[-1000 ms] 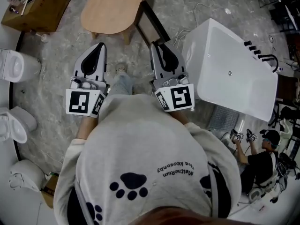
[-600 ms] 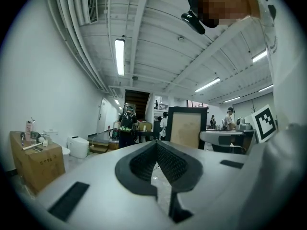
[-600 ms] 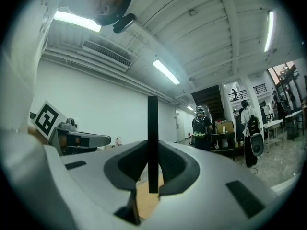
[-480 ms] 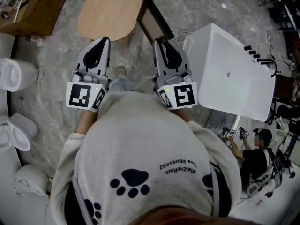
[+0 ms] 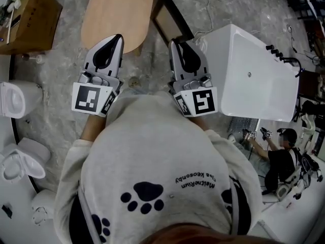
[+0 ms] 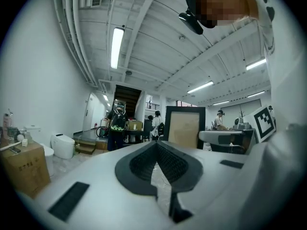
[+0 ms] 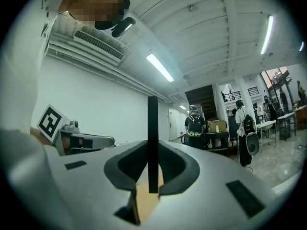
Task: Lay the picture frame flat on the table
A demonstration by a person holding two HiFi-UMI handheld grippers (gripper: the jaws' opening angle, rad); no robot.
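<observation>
My right tool [image 5: 179,43] is clenched on the edge of the black-rimmed picture frame with the beige panel [image 5: 170,20]. In the right gripper view the rim stands as a thin dark bar pinched between the jaws. The frame is therefore off the worktop, upright and just ahead of that tool. My left tool [image 5: 118,37] is closed with nothing in it, level beside the other. The light wooden oval worktop [image 5: 117,14] lies just past the left tool, and the frame hangs at its right edge. To do this well, I judge I should carry the frame left until it is fully over the wood. Then I would roll the wrist slowly so the panel turns level, lower until the back rests, and only then let go. A grip on one thin rim will let the frame swing, so I want no quick moves, and the left tool may steady the free side. The white bathtub [image 5: 254,75] sits close on the right, so the frame should stay clear of it. I count one frame, one worktop, two tools, one bathtub and one brown cardboard box [image 5: 30,17]. There are also at least two white toilets [image 5: 15,98] and one seated person [image 5: 279,154].
</observation>
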